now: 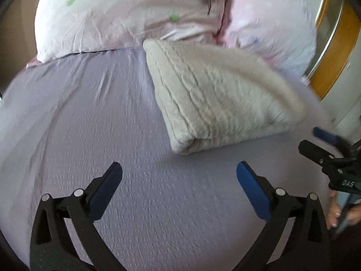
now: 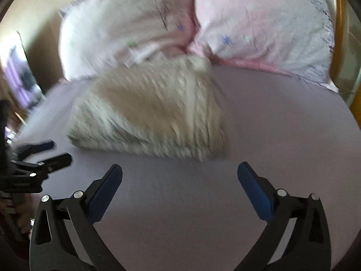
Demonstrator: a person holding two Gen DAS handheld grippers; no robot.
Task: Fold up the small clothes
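Observation:
A cream cable-knit garment (image 1: 216, 94) lies folded into a thick bundle on the lilac bed sheet (image 1: 90, 124). It also shows, blurred, in the right wrist view (image 2: 149, 115). My left gripper (image 1: 179, 169) is open and empty, hovering above the sheet just short of the bundle's near corner. My right gripper (image 2: 179, 169) is open and empty, just short of the bundle's near edge. The right gripper also shows at the right edge of the left wrist view (image 1: 320, 142), and the left gripper at the left edge of the right wrist view (image 2: 49, 151).
Two pink patterned pillows (image 1: 126, 15) (image 2: 259, 27) lean at the head of the bed behind the garment. A yellow wooden frame (image 1: 334, 52) stands at the far right. A wall and a dark picture (image 2: 20, 79) are at the left.

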